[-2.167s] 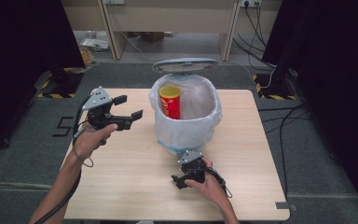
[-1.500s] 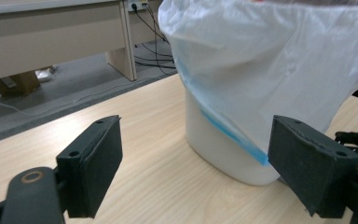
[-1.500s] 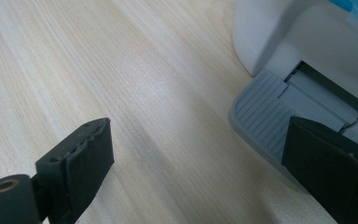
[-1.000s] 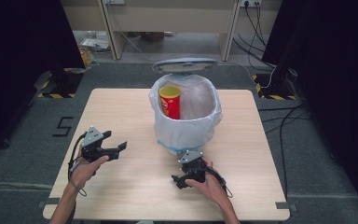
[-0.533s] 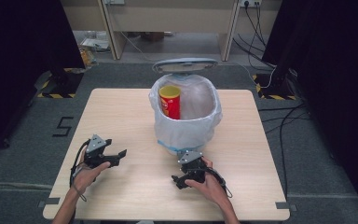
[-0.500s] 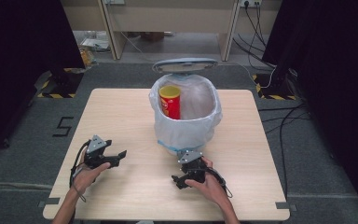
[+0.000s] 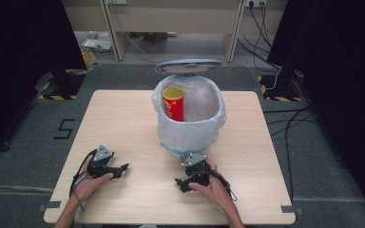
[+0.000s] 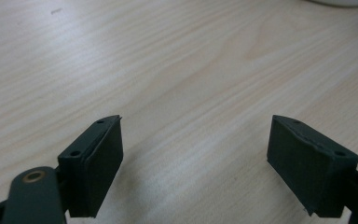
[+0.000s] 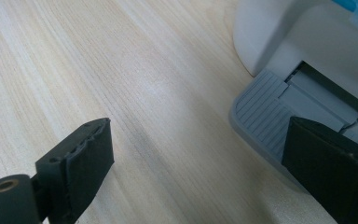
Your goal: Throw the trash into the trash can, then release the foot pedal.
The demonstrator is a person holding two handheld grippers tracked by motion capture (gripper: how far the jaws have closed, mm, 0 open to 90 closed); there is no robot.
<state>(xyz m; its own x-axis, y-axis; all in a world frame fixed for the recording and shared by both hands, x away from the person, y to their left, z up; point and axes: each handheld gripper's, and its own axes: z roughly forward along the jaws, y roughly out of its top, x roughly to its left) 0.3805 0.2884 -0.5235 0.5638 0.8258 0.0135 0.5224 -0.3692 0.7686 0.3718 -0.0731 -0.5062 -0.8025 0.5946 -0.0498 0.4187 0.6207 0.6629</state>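
Both grippers, left gripper (image 7: 119, 169) and right gripper (image 7: 182, 183), are black, each topped by a grey three-cornered plate, trailing black cables; brass-coloured rivets at the jaw hinges.

table (image 7: 123, 123): you see pale wood grain, smooth and matt
bin liner (image 7: 190, 130): thin, translucent plastic with a faint sheen, crinkled
pedal (image 9: 272, 126): ribbed grey plastic, matt
can (image 7: 173, 103): glossy red and yellow
left gripper (image 8: 196, 163): your pads look matt black, rubbery

We see a white pedal bin (image 7: 190, 127) standing upright toward the far middle of the table, its grey lid (image 7: 188, 66) raised and a clear bag lining it. Its ribbed grey foot pedal (image 9: 272, 123) faces us. A red, yellow-topped can (image 7: 173, 103) stands inside, apparently upright.
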